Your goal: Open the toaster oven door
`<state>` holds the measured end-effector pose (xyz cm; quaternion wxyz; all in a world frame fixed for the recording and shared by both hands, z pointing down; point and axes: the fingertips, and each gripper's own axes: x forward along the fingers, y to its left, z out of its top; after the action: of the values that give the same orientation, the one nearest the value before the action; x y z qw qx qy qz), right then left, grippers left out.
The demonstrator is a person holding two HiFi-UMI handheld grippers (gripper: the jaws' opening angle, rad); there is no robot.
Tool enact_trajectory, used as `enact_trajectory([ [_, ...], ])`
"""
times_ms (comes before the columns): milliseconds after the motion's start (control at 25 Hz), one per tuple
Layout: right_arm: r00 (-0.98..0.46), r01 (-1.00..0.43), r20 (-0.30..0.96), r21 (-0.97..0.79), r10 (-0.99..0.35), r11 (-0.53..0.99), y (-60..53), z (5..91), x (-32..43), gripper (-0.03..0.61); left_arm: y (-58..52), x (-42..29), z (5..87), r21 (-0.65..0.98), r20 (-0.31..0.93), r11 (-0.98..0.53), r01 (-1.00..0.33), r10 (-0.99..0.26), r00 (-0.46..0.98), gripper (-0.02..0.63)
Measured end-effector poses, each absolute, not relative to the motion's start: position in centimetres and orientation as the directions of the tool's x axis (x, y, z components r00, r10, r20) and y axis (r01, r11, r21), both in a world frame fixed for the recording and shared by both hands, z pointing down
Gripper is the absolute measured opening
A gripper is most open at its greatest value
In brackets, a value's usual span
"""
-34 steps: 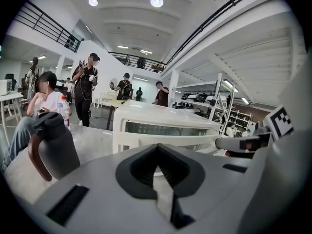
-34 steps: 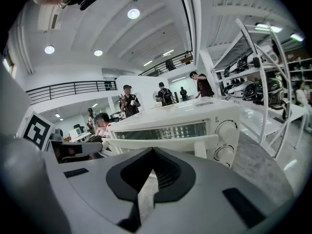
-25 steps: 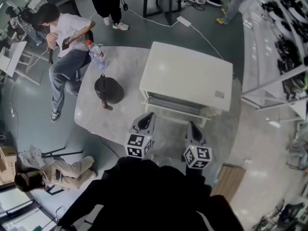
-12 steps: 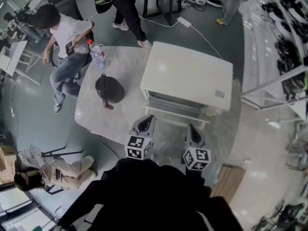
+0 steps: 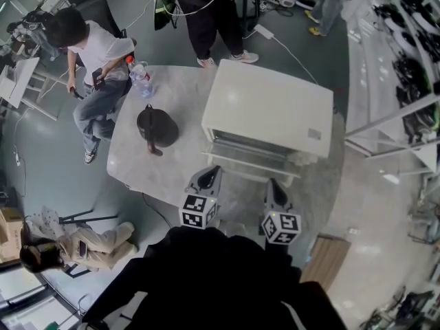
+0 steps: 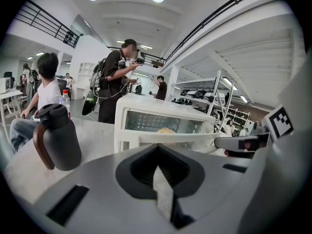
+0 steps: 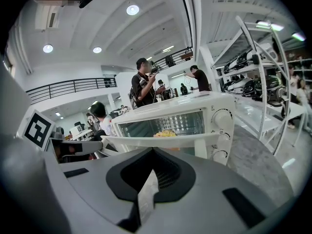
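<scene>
The white toaster oven [image 5: 268,108] stands on the grey round table [image 5: 172,170] with its glass door shut. The door's white handle bar [image 5: 251,162] runs across the front. My left gripper [image 5: 206,175] and right gripper [image 5: 274,185] hover side by side just in front of the handle, apart from it, both shut on nothing. The left gripper view has the left gripper [image 6: 163,191] below the oven [image 6: 161,121] and handle [image 6: 175,138]. Seen along the right gripper [image 7: 146,194], the handle [image 7: 161,141] crosses the window and the knobs [image 7: 223,118] sit to the right. Something yellow [image 7: 165,133] lies inside.
A black jug [image 5: 157,127] with a brown handle stands left of the oven, and a water bottle [image 5: 139,78] near the table's far edge. One person [image 5: 93,47] sits at the far left, another [image 5: 213,12] stands behind the table. Metal shelving [image 5: 405,47] lines the right side.
Both grippers have stayed almost still in front of the oven. The standing person behind the table has walked to the right, and the seated person has shifted.
</scene>
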<state>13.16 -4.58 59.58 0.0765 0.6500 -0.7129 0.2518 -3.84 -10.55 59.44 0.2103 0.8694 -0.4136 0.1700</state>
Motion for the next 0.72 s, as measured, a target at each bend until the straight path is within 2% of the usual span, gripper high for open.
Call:
enact_trajectory([
  [720,-0.165,-0.966,0.489,-0.254,-0.857,0.041,-3.4,61.5,12.6,0.002,-8.6,-4.6,60.9,0.248,0.511,-0.561,-0.79,-0.617,0.599,0.003],
])
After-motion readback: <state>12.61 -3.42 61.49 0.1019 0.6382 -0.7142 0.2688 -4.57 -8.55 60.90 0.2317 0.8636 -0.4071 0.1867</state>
